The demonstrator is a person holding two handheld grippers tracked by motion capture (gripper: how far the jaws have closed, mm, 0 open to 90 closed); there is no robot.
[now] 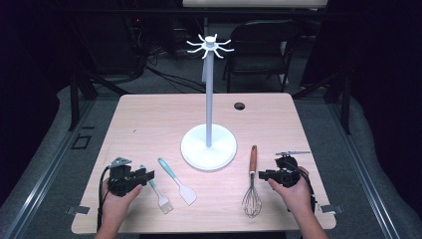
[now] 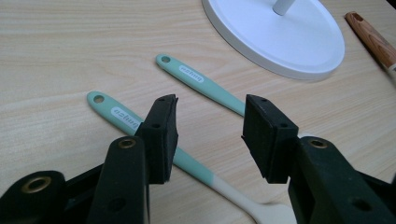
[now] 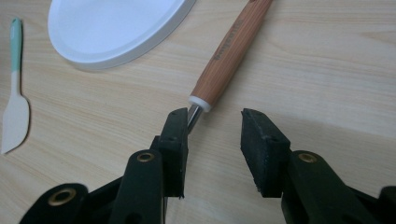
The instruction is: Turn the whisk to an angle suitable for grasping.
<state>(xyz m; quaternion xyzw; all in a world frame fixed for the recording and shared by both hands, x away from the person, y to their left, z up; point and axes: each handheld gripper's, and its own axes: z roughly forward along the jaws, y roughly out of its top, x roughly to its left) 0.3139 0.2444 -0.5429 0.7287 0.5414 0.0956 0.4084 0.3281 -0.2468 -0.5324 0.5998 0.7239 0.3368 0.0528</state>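
Observation:
A white hook stand (image 1: 208,144) rises from the middle of the table. A teal-handled brush (image 1: 158,193) and a teal-handled spatula (image 1: 177,181) lie left of its base, and a wooden-handled whisk (image 1: 253,185) lies to its right. My left gripper (image 1: 148,175) is open beside the brush handle. In the left gripper view the jaws (image 2: 210,135) stand apart above the brush handle (image 2: 116,114), with the spatula handle (image 2: 201,84) beyond. My right gripper (image 1: 262,174) is open next to the whisk. In the right gripper view its jaws (image 3: 215,144) gape just short of the whisk handle (image 3: 231,51), gripping nothing.
The stand's round base (image 2: 275,37) lies close ahead of both grippers. A cable hole (image 1: 239,106) marks the table's far side, and a dark chair (image 1: 261,47) stands behind the table. A person's hands hold the grippers near the front edge.

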